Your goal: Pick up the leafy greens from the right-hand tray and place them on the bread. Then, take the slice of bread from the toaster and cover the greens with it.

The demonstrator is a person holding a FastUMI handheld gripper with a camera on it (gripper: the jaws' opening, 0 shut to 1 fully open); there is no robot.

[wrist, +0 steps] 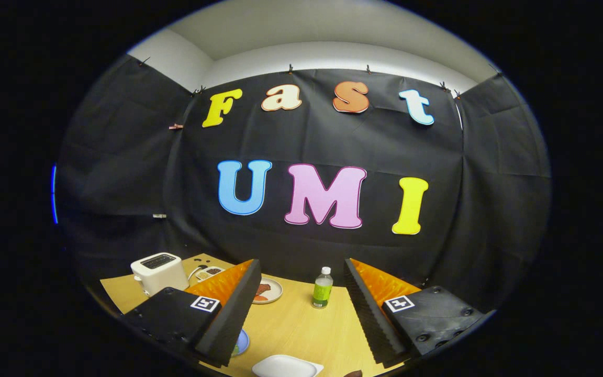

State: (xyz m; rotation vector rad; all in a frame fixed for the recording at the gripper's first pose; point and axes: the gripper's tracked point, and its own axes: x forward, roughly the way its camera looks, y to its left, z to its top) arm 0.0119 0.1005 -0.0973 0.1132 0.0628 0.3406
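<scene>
Hovering with jaws spread and empty, gripper [301, 309] is facing toaster [159, 272] at ten o'clock; sandwich progress unreadable.

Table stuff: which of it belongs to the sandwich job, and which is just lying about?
Job: toaster; open tool, holding nothing.
Lying about: bottle, plate of food, white dish, blue plate.

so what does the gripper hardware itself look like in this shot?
The gripper has two long wedge-shaped fingers with ribbed, sawtooth inner faces. Each sits on a black block-like base carrying a small square black-and-white fiducial tag; the right base shows screw heads. No cables visible.
</scene>
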